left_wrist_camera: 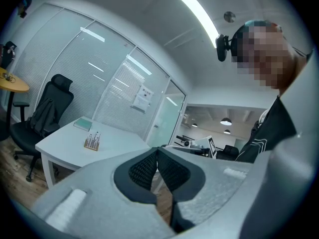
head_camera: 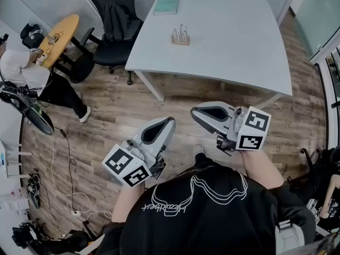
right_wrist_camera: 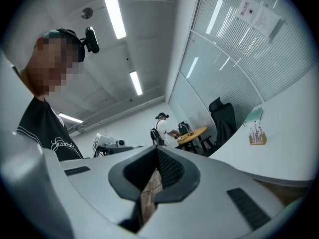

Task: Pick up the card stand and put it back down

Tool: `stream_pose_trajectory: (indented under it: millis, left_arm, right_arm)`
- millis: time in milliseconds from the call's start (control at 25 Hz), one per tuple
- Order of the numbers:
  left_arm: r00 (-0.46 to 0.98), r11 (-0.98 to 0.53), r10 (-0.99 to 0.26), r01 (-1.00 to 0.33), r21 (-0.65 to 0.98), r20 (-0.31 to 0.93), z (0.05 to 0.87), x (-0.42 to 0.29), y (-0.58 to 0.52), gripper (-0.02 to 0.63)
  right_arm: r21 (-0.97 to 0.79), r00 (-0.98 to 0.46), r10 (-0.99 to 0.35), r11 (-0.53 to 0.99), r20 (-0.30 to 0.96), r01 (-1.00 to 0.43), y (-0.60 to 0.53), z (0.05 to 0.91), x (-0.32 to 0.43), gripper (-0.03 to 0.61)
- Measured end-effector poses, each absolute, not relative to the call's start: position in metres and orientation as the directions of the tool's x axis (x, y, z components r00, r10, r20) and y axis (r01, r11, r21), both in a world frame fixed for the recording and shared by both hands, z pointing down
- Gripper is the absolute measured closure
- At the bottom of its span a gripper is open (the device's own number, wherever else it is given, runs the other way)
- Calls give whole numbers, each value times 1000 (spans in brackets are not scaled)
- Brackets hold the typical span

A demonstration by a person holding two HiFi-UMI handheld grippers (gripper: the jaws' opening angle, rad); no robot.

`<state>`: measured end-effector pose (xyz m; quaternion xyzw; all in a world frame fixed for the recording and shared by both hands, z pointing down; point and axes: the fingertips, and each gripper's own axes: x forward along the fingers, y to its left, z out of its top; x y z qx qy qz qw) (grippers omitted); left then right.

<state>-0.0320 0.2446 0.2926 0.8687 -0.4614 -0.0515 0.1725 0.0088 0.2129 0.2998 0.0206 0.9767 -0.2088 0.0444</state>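
While left gripper (head_camera: pixel 169 122), right gripper (head_camera: pixel 195 112) sit closed, empty, ribbed pads (left_wrist_camera: pixel 144 171), wooden card stand (head_camera: pixel 180 36)

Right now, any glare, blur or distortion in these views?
Head view: even light, sharp, edges bowed; card stand tiny on the table. Left gripper view: heavy fisheye, dark corners, ceiling light blown out. Right gripper view: same fisheye, ceiling light glaring, stand small at right.

left gripper (head_camera: pixel 166 125): jaws together | right gripper (head_camera: pixel 197 112): jaws together (both empty)
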Motion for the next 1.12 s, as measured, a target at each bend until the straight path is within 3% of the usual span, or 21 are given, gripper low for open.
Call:
stream_pose_trajectory:
  millis: [480, 1120]
  left_arm:
    - [567, -503, -816, -792, 346, 113, 296, -29, 130, 600]
    - [572, -516, -813, -794, 321, 107, 300, -19, 109, 600]
  right_arm:
    - [-424, -995, 20, 904, -100, 61, 98, 301, 6, 569]
    - [-414, -996, -65, 910, -68, -31, 76, 307, 27, 569]
